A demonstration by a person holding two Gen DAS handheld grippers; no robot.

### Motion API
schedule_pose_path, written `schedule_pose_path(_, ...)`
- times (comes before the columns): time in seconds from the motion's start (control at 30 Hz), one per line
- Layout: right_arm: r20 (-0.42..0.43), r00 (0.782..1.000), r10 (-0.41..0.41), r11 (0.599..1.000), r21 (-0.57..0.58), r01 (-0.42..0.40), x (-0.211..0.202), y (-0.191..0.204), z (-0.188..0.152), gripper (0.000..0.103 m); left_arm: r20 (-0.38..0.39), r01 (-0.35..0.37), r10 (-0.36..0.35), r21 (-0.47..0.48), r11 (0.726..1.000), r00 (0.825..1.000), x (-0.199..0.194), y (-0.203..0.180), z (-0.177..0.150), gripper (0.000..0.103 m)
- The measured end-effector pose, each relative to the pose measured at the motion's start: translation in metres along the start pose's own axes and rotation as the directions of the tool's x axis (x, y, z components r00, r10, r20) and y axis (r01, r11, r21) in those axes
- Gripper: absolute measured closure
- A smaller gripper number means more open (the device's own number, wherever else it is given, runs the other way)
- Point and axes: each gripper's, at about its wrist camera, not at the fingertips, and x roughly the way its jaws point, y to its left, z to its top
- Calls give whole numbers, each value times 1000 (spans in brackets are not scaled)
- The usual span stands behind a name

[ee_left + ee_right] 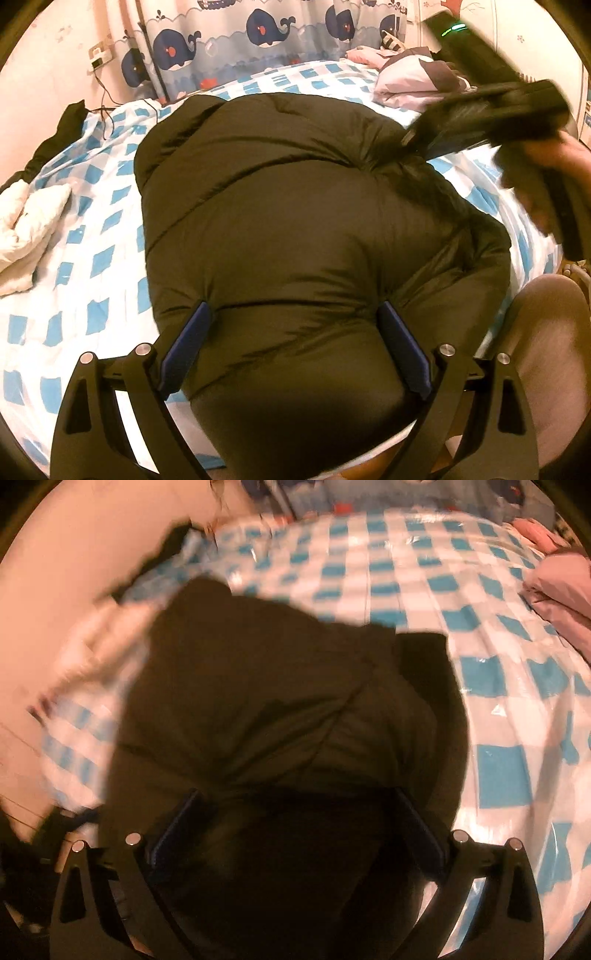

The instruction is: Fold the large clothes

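Note:
A large dark puffer jacket lies folded in a bulky bundle on the blue-and-white checked bed sheet. My left gripper is open, its blue-padded fingers straddling the jacket's near end. My right gripper shows in the left wrist view at the jacket's far right side, its tips at the fabric, blurred. In the right wrist view the jacket fills the centre and my right gripper stands wide open over it, the image blurred by motion.
A white garment lies at the bed's left edge. Pink and grey clothes are piled at the far right. A whale-print curtain hangs behind the bed. The person's leg is at the right.

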Motion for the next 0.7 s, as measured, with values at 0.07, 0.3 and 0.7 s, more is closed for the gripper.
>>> schedule_pose_path(0.07,39,999,-4,999,51,2,-24,-13,-12,7,9,10,-10,-15,1000,1000,-8,4,-1,15)
schedule_pose_path(0.3,-3,999,48,964,261,-45,-37,-68,-47,7,90,193,-171,-362,912,981,-32,85,-15,15)
schedule_pose_path(0.7,-24,982,186,920,356,-165,11,-54,-46,7,44,343,-424,-667,662,904,54,138,-22,11)
